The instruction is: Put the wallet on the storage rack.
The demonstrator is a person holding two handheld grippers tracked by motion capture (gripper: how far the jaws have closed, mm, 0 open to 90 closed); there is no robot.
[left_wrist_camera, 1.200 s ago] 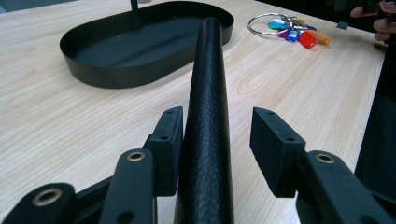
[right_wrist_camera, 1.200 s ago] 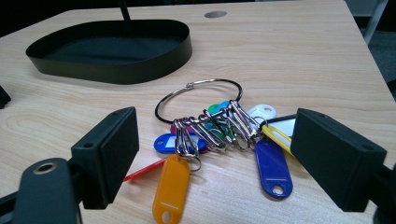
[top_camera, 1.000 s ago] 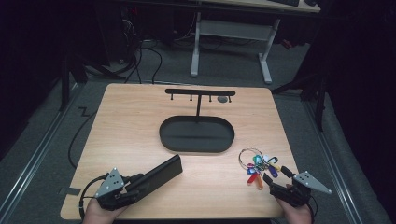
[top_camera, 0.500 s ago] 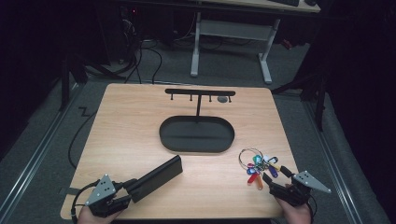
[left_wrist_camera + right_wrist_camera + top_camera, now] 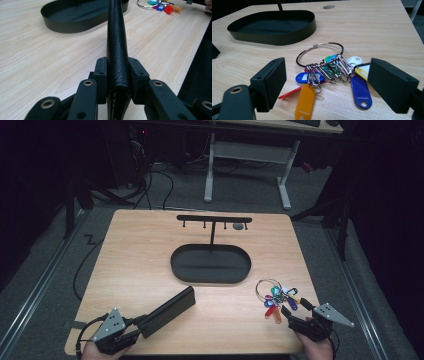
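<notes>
Wooden desk (image 5: 150,265) is carrying a tray (image 5: 210,263). Left tool (image 5: 131,327) is clamping a wallet (image 5: 167,310) near it; right tool (image 5: 329,86) is waiting apart around keys (image 5: 329,68). Advise centring before closing.

high: overhead, forward-down | gripper views: low, close | shared: tray (image 5: 210,265)

On the light wooden tabletop (image 5: 140,250), a black oval tray (image 5: 210,264) with a T-shaped hook stand (image 5: 214,220) is sitting centrally. The left tool (image 5: 116,332) is gripping a flat black rectangular wallet (image 5: 167,310), lying near the front edge. The right tool (image 5: 300,317) is resting just beside a metal ring of coloured key tags (image 5: 276,296).
</notes>
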